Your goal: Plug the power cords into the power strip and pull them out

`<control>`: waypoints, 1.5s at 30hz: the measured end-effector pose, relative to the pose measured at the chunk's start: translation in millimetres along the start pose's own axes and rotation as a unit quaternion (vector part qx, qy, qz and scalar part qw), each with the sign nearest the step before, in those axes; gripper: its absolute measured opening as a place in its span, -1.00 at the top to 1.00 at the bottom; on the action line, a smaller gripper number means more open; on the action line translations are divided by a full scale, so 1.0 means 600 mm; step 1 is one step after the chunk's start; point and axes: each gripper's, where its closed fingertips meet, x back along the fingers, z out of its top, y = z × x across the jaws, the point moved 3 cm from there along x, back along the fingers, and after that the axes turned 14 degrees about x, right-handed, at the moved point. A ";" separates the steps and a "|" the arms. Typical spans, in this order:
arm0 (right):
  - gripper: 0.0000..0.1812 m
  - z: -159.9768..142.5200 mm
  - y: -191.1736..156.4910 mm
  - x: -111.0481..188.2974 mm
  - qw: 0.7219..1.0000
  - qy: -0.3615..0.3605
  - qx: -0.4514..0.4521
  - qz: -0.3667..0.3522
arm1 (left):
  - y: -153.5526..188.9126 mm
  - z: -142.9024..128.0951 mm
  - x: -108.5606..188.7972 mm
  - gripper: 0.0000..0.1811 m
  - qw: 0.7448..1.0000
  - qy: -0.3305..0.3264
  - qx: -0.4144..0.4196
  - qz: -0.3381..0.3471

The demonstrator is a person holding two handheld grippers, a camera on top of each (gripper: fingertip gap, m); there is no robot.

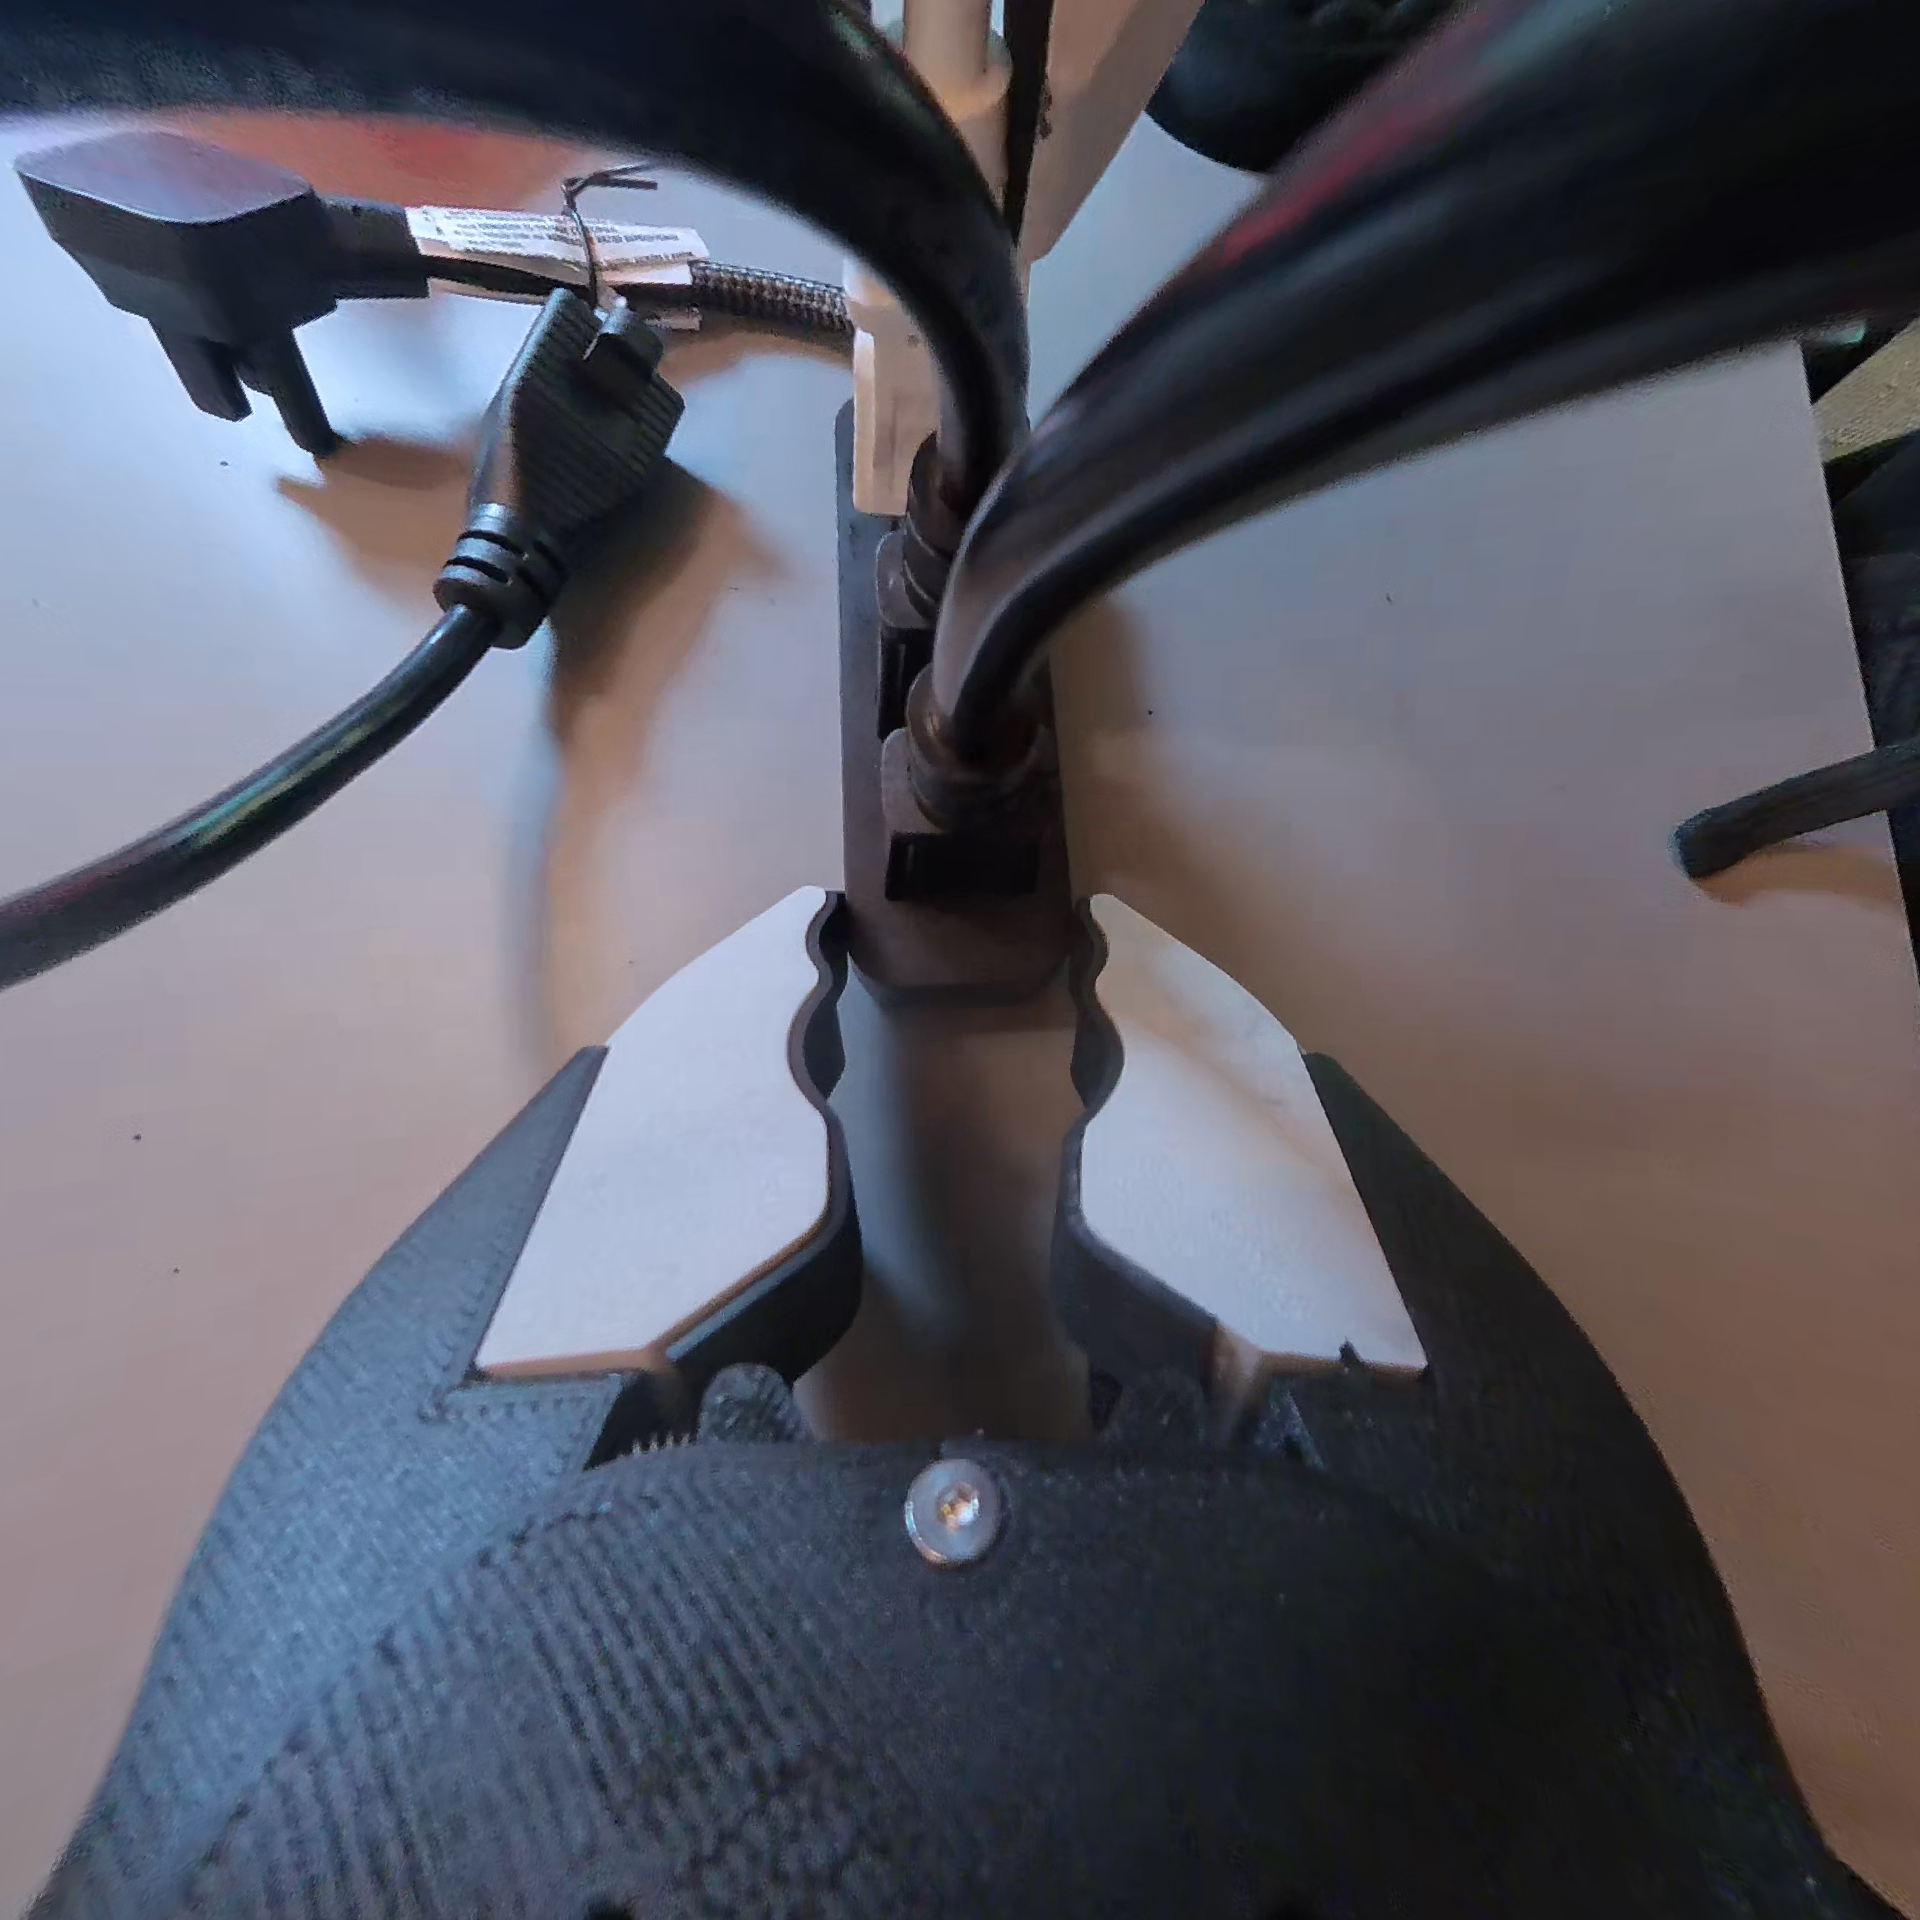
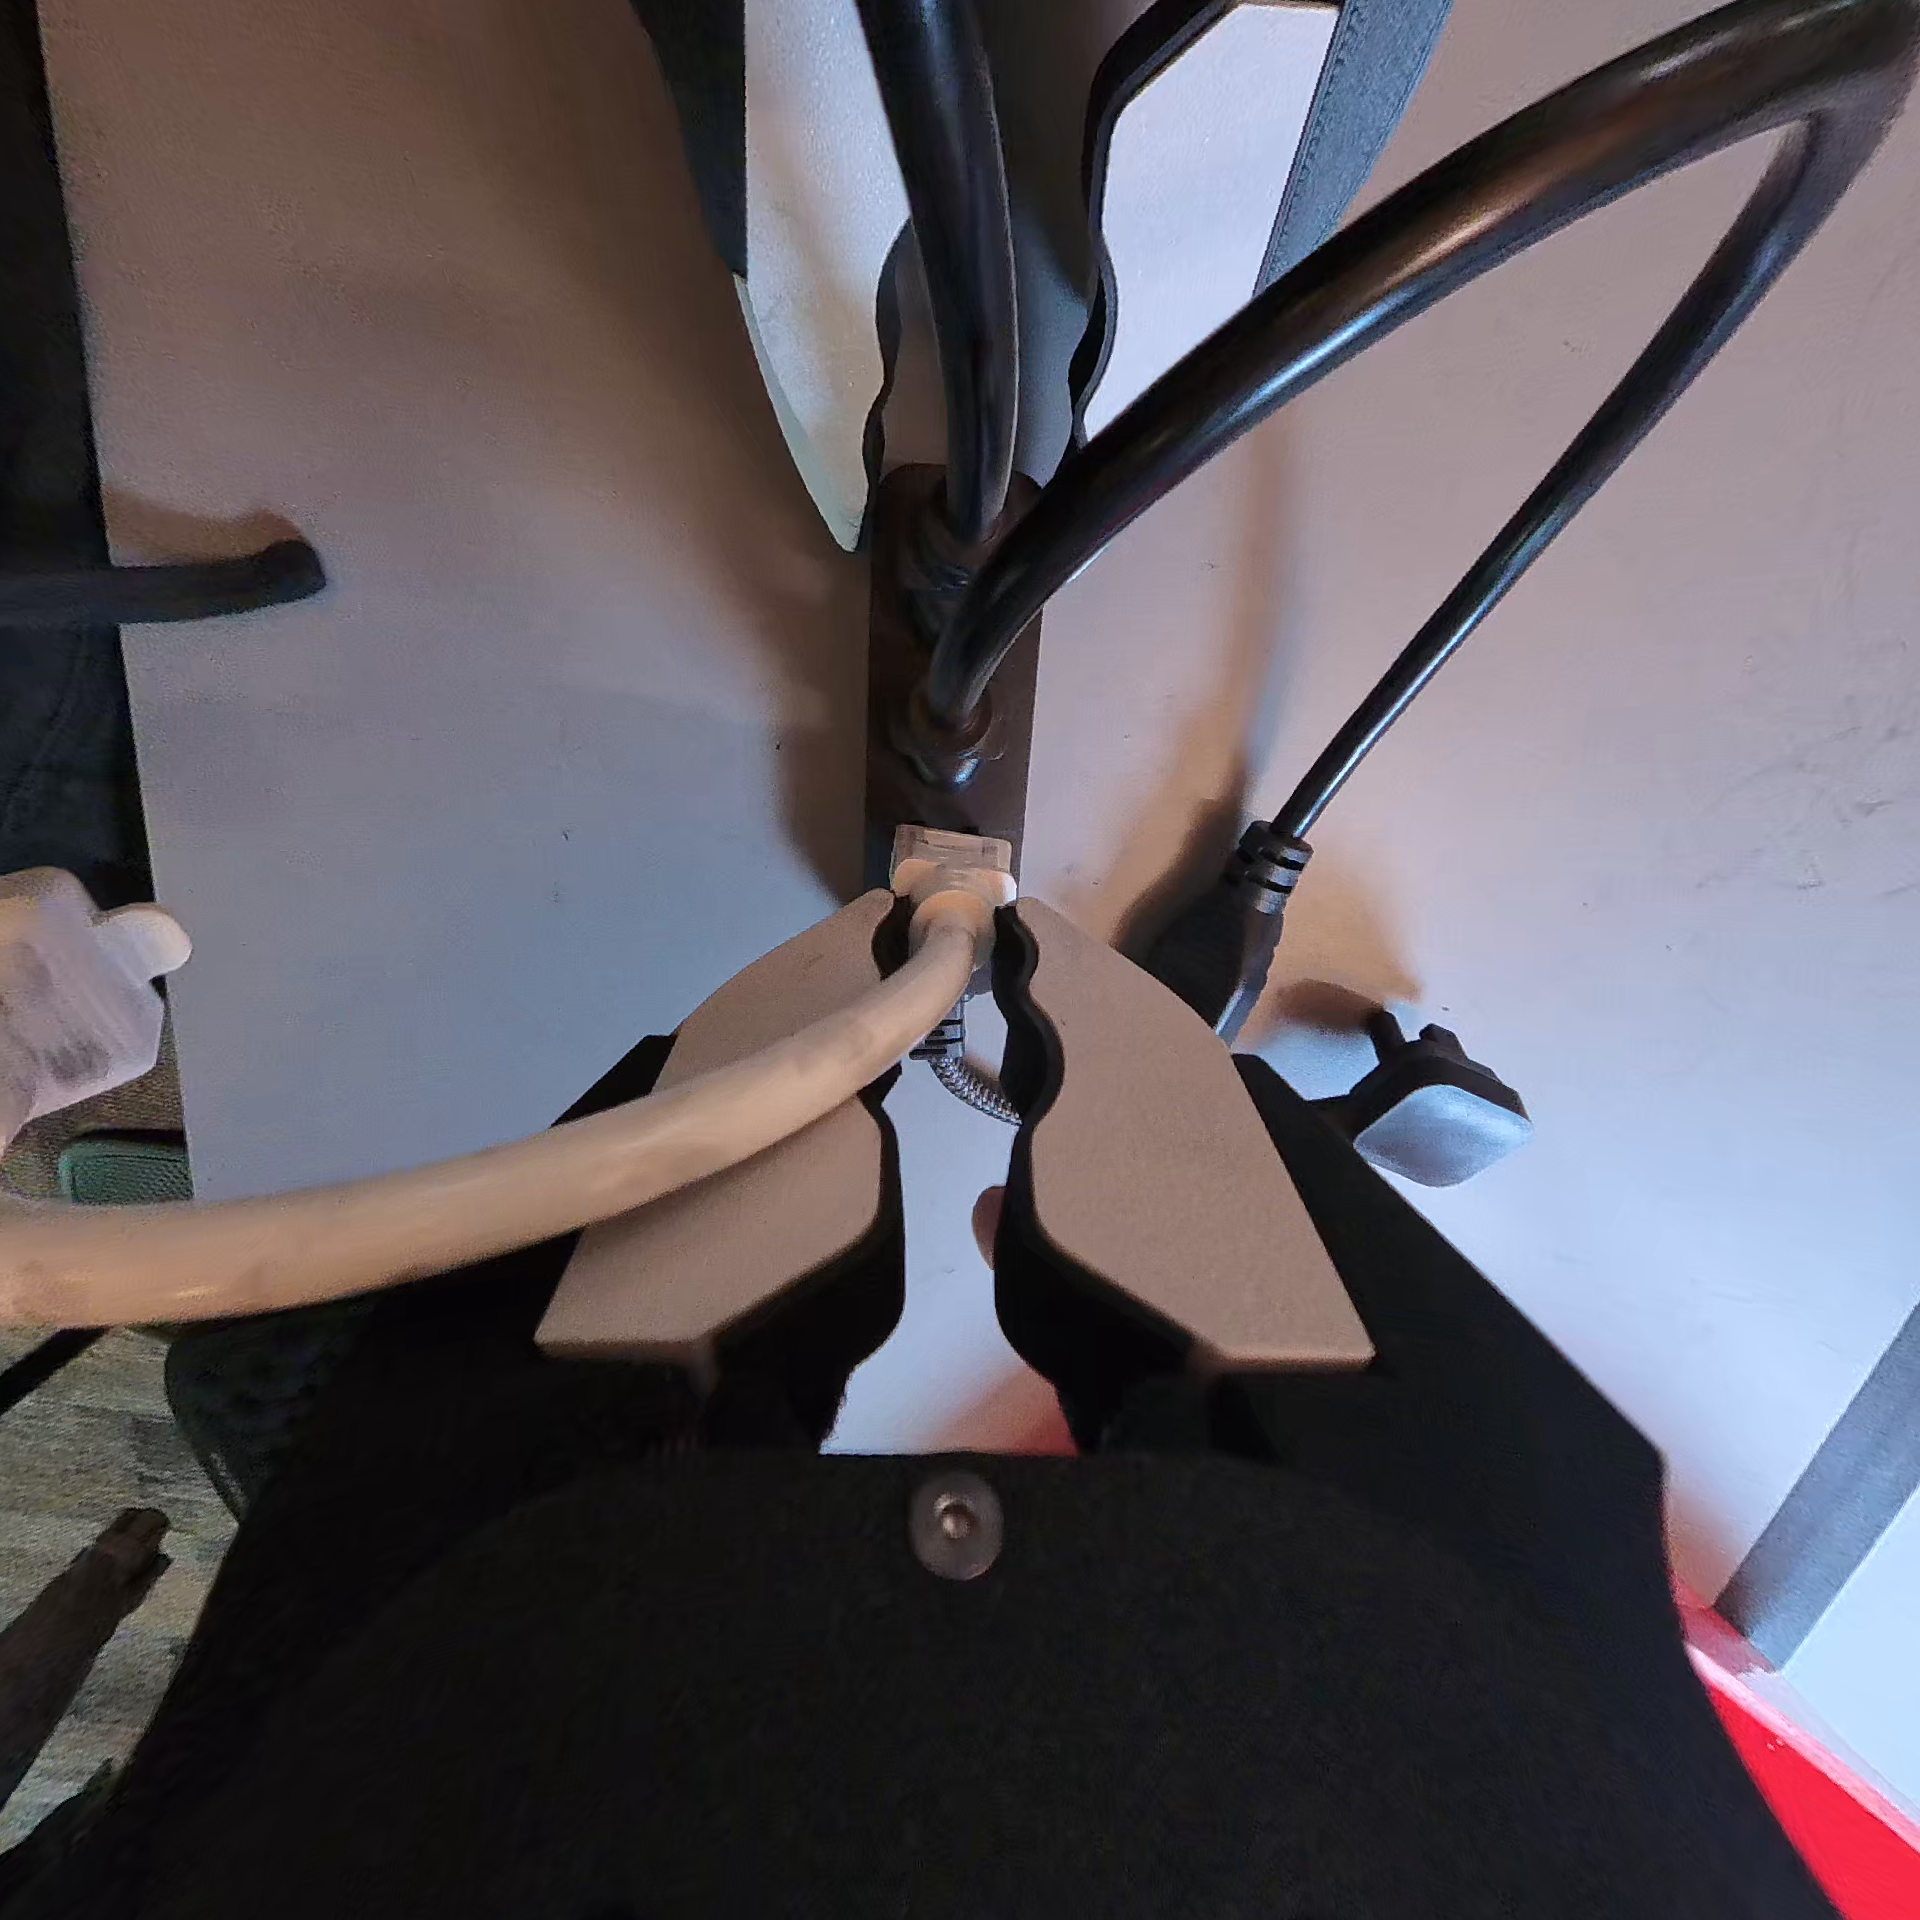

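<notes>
— Across the pale table (image 1: 364, 935) what lies largest?

— A dark power strip (image 1: 862, 727), running from near to far in the left wrist view. The left gripper (image 1: 958, 951) has its two fingers closed against the sides of the strip's near end, holding it.

— And the cords?

— Two thick black cords (image 1: 1351, 343) stand plugged into the strip's middle sockets and arch up and away. In the right wrist view a white cord (image 2: 520, 1184) sweeps in from the left, and its white plug (image 2: 951, 862) sits in the strip (image 2: 894, 644) at the end nearest that camera.

— Does the right gripper have it?

— The right gripper (image 2: 945, 925) has its fingertips (image 2: 1049, 966) set on either side of the cord just behind the plug, narrowly parted. Whether they pinch it, I cannot tell.

— Anything loose?

— To the left of the strip in the left wrist view, a black connector (image 1: 561, 457) on its own cord lies on the table, and farther left a black three-pin plug (image 1: 197, 260) with a braided lead (image 1: 769, 296) carrying a white label (image 1: 551, 244).
</notes>
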 end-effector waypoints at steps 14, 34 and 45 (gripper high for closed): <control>0.82 -0.005 -0.015 -0.011 0.999 -0.014 0.043 -0.007 | -0.003 0.005 -0.010 0.52 1.000 0.012 0.020 0.020; 0.82 -0.009 -0.005 -0.013 0.999 -0.009 -0.049 0.020 | -0.005 0.002 -0.008 0.53 0.999 0.016 0.031 0.028; 0.83 0.002 -0.009 -0.014 0.995 -0.085 -0.034 0.051 | -0.002 0.003 -0.010 0.52 0.999 0.005 0.041 0.024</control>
